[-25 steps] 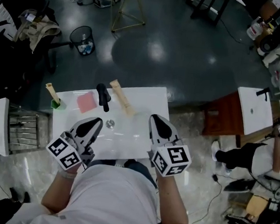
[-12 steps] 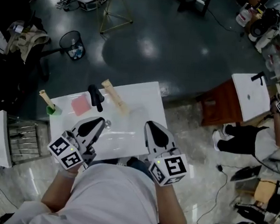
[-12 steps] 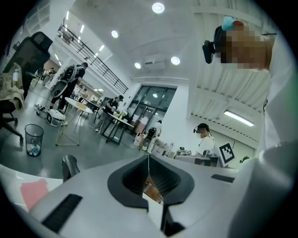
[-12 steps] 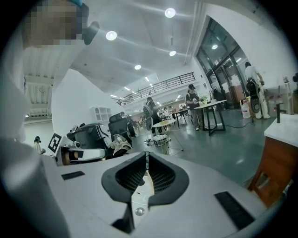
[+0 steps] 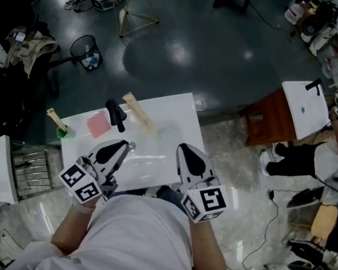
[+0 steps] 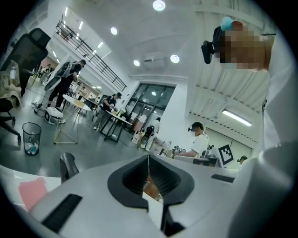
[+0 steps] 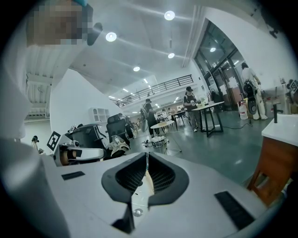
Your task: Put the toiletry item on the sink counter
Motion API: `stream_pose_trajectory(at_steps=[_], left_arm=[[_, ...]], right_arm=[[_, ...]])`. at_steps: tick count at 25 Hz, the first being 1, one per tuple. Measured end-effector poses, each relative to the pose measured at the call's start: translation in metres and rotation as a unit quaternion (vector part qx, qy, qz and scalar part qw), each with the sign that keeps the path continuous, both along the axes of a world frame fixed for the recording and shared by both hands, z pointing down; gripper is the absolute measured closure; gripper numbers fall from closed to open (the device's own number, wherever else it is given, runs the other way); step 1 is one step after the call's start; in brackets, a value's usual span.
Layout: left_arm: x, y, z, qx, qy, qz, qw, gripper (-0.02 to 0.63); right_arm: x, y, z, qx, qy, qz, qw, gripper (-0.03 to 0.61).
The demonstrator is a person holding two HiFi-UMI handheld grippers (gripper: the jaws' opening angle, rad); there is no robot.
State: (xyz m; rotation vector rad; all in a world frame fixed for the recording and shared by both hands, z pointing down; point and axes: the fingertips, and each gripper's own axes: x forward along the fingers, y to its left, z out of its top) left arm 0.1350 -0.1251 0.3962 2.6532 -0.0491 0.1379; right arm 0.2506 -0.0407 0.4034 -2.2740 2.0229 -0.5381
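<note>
Left gripper [image 5: 123,144], right gripper [image 5: 185,146] barely shifted, closed.

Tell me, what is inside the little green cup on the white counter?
A pale stick pokes out of the green cup, leaning. Its lower end is hidden inside the cup, so anything else in there can't be seen.

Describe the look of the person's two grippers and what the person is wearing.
The left gripper and right gripper are matching pale grey shells that taper to a point, with black ribbed pads set in a spade-shaped black recess. Each carries a white cube printed with black square markers. The person wears a light short-sleeved top. No cables show.
</note>
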Motion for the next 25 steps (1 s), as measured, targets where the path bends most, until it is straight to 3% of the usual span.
stream_pose_trajectory(at_steps=[25], left_arm=[[0.002, -0.0094, 0.0018, -0.001, -0.004, -0.015, 0.9999, 0.594]], right_arm=[[0.0067, -0.0092, 0.0092, -0.021, 0.002, -0.005, 1.0, 0.552]])
